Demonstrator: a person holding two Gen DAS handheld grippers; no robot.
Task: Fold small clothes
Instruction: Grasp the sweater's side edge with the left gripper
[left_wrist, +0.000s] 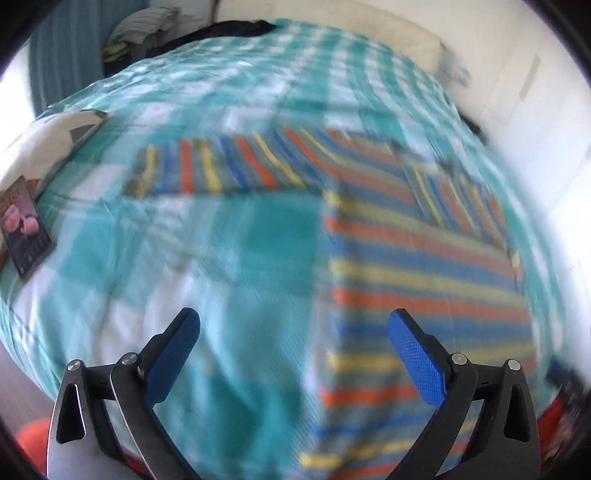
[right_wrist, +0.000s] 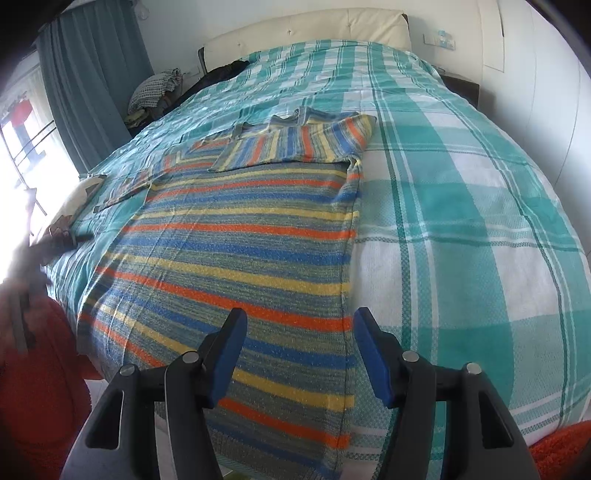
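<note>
Sweater (right_wrist: 240, 258), striped in orange, blue and yellow, lies flat on the bed (right_wrist: 461, 221), its hem toward us at 6 o'clock and its collar away at 12 o'clock. In the right wrist view the right sleeve (right_wrist: 295, 144) is already folded across the chest, while the left sleeve (left_wrist: 221, 166) reaches out toward 9 o'clock in the left wrist view.

Our right gripper (right_wrist: 301, 354) hovers over the sweater's right side seam near the hem, jaws parted about halfway and holding nothing. Our left gripper (left_wrist: 293, 354) hangs wide open and empty over bare bedspread, with the sweater's left edge just under its 3 o'clock finger; that view is blurred, so finer detail is lost.

We judge the main risk to be pinching the checked bedspread together with the knit, since the two lie flush and the cover is soft; that would drag the whole cover as we lift. A grab of only the top layer at the seam could split the layers and skew the fold. Uneven lifting by our two grippers might also flip the folded sleeve back open.
</note>
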